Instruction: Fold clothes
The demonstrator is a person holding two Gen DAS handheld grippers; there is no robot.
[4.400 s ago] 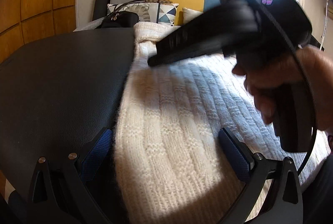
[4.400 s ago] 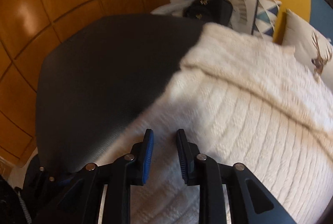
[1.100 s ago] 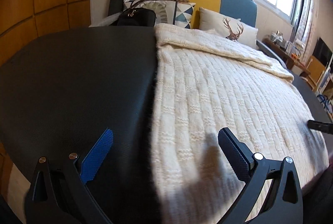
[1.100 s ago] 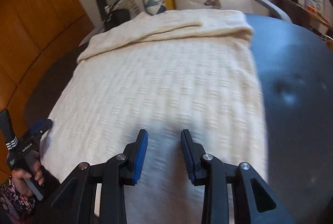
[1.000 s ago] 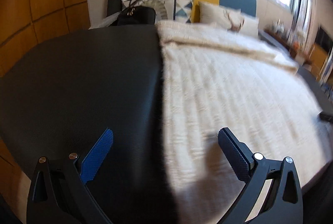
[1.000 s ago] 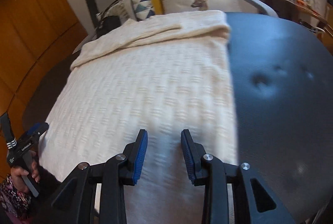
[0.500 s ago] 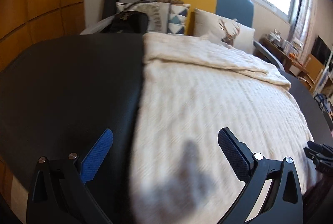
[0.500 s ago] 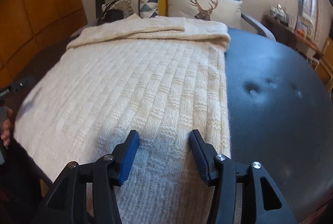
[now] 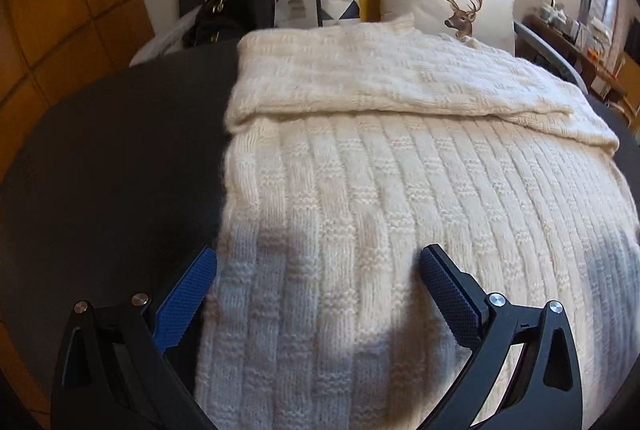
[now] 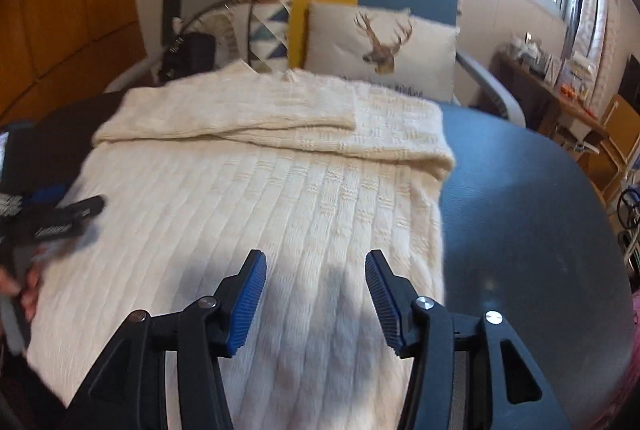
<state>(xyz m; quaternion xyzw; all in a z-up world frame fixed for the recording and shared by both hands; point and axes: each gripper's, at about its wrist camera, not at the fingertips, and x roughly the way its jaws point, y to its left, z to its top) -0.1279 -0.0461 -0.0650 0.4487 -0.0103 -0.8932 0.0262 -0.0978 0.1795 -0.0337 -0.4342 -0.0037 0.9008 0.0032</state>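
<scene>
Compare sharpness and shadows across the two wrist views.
Left wrist: crisp knit on the sweater, gripper shadow across its near edge, window blown out top right. Right wrist: softer overall, the left gripper smeared by motion at the frame's left, deer pillow slightly blurred, similar shadow.

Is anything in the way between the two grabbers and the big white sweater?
Nothing visible. The left gripper and right gripper both hang open right over the near edge of the sweater.
</scene>
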